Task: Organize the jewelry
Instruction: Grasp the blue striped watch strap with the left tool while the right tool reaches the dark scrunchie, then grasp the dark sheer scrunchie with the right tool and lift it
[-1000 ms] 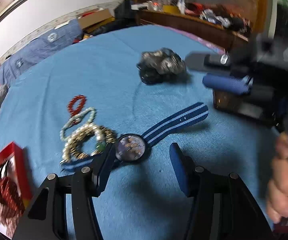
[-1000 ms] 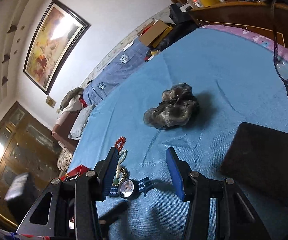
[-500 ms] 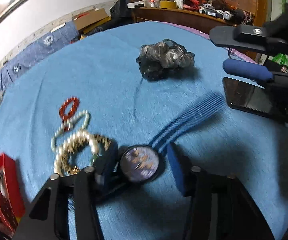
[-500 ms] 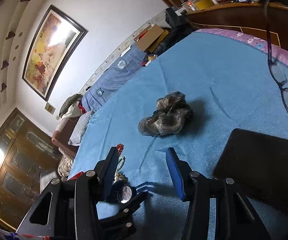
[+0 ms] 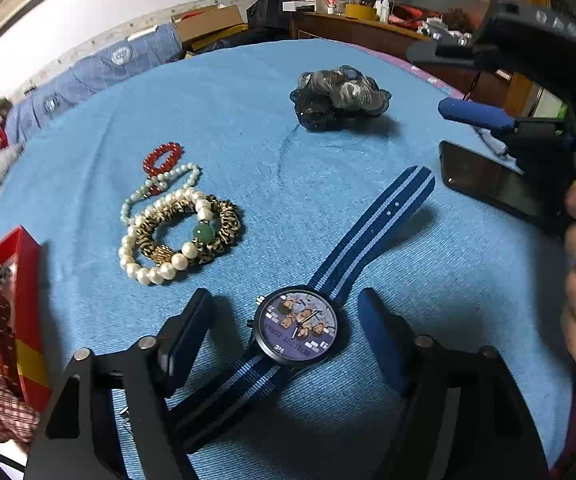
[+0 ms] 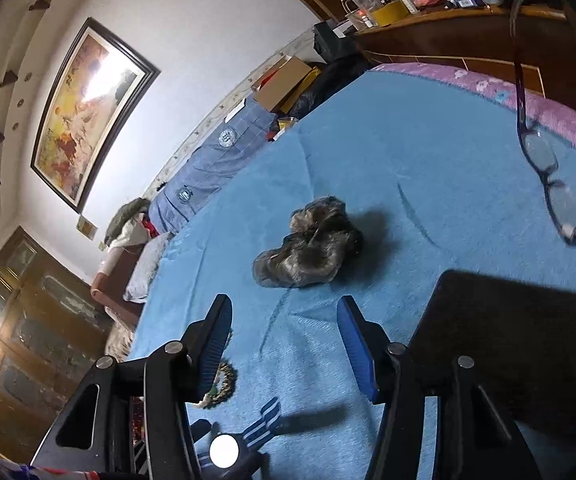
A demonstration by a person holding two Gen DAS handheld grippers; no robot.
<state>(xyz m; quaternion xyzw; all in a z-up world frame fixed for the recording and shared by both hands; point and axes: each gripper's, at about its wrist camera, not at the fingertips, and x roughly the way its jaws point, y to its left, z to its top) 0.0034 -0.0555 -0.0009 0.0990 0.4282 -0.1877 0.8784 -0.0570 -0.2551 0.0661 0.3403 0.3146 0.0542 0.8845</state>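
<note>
Pulled back and spread wide since half a second ago: left gripper [image 5: 283, 330], jaws then nearly closed around the watch [image 5: 296, 329], now gaping on either side of the dial without touching it. Underneath everything, a bed with a blue cover [image 5: 247, 120], largest thing in view. Next in size, right gripper [image 6: 283, 336], jaws wide and holding nothing, raised above the cover and seen at the right edge of the left wrist view. Then a black phone [image 5: 492, 184] flat at the right, just beneath that gripper. Then a red box [image 5: 27, 280] at the left edge, patterned cloth inside. Farther back, a dark gauzy scrunchie [image 5: 340, 98], well apart from the rest. Watch lying dial-up between the left jaws, blue striped strap stretched toward the phone. Left of the strap, a leopard-print scrunchie [image 5: 225, 220] overlapped by a pearl bracelet [image 5: 155, 272] with a green bead, a pale bead strand [image 5: 159, 184] touching them, and smallest, a red bead bracelet [image 5: 162, 156]. Glasses [image 6: 548, 168] at the far right in the right wrist view.
</note>
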